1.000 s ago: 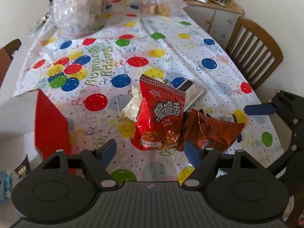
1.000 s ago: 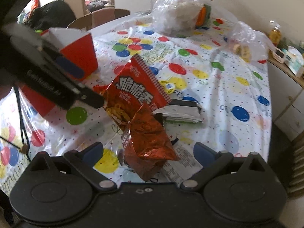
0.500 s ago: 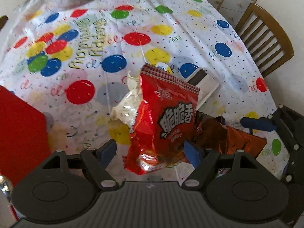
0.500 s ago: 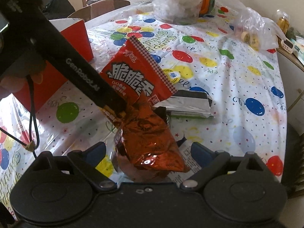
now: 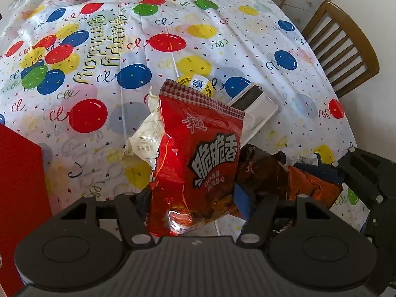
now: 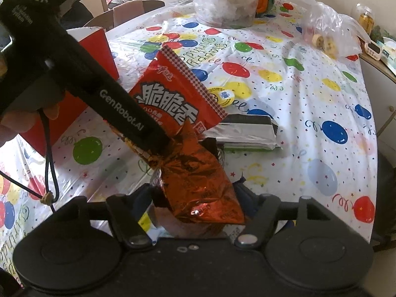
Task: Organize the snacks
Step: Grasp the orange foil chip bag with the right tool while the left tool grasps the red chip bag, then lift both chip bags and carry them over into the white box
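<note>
A counter [image 5: 247,37] covered in a balloon-print birthday cloth fills both views. At its left edge stands a red box [image 6: 96,47], open at the top, which looks like the place for the snacks.

The largest loose item is a red snack bag [image 5: 198,153] with white lettering. It sits between the fingers of the left tongs [image 5: 195,198], which pinch its lower end. Its long axis runs straight away from those tongs, and the checkered top seam points to the far side of the counter. The bag appears lifted clear of the cloth, though the contact is hard to judge.

Next is a copper foil bag [image 6: 200,185], crumpled, pinched low down between the fingers of the right tongs [image 6: 198,198]. Its long axis leans up and to the left, and its upper end touches the red bag.

The red box lies to the left of both bags, and the left tongs are nearer to it, so the red bag seems likely to go in first, bottom end leading.

Smaller things remain on the counter: a silver and black packet [image 6: 250,131] behind the bags, a pale crumpled wrapper [image 5: 146,138] beside the red bag, and 1 small yellow round sachet [image 5: 195,86].
</note>
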